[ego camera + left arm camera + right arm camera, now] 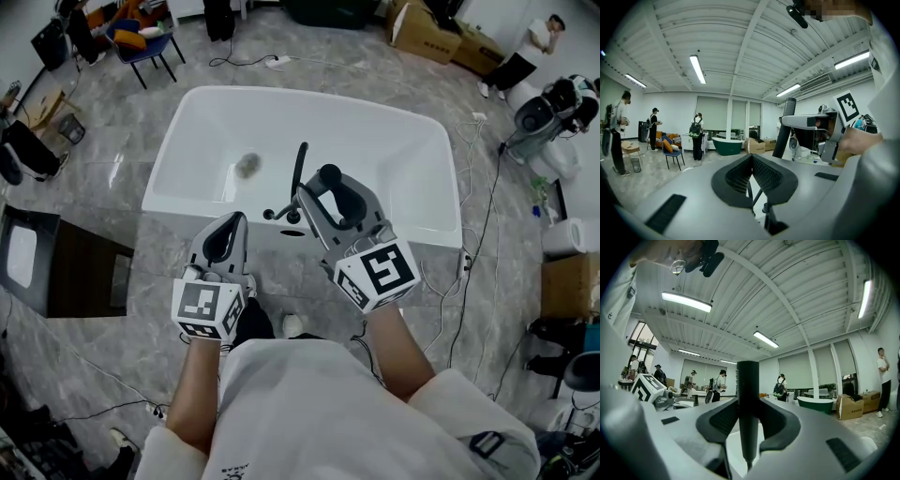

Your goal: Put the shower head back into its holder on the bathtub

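The white bathtub (pixel 187 141) lies just ahead of me in the head view. The black shower head (pixel 298 173) stands nearly upright over the tub's near rim, and my right gripper (pixel 307 199) is shut on its handle. In the right gripper view the handle (pixel 747 394) runs straight up between the pads of that gripper (pixel 747 411). A dark fitting (pixel 279 215) sits on the rim right below the shower head. My left gripper (pixel 228 234) hovers to the left of it, over the rim's outer side, shut and holding nothing (pixel 751 161). The shower head (pixel 784 129) also shows at the right of the left gripper view.
A grey drain (pixel 247 166) marks the tub floor. A dark cabinet (pixel 56 272) stands to the left. Cables trail over the marble floor at the right (pixel 478 216). A chair (pixel 141 42), cardboard boxes (pixel 431 33) and a person (pixel 530 52) are at the back.
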Motion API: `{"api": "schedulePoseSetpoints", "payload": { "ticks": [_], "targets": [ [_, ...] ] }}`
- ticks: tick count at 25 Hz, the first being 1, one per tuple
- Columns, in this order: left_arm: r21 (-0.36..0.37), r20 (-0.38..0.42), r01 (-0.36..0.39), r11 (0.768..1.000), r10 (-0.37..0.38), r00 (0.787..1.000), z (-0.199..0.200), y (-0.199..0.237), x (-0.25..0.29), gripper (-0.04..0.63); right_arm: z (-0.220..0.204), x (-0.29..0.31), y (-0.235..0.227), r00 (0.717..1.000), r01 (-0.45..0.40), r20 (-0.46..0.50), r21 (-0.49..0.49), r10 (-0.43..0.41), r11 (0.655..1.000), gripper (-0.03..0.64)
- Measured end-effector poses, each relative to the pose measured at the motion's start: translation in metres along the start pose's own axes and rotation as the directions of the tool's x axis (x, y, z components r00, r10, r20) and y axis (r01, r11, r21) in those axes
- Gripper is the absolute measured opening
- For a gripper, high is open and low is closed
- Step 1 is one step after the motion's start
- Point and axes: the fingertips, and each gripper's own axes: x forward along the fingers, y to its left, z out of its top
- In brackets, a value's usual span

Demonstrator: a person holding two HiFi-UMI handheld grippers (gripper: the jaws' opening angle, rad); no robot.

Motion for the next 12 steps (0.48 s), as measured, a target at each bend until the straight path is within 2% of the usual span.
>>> {"api": "schedulePoseSetpoints", "payload": {
  "ticks": [12],
  "targets": [
    [-0.024, -0.018, 0.066, 0.998, -0.066, 0.998, -0.010, 0.043, 0.041, 0.012, -0.017, 0.046, -0.007, 0.998, 0.042, -0.044, -0.003, -0.042, 0.999, 0.143]
  ]
}}
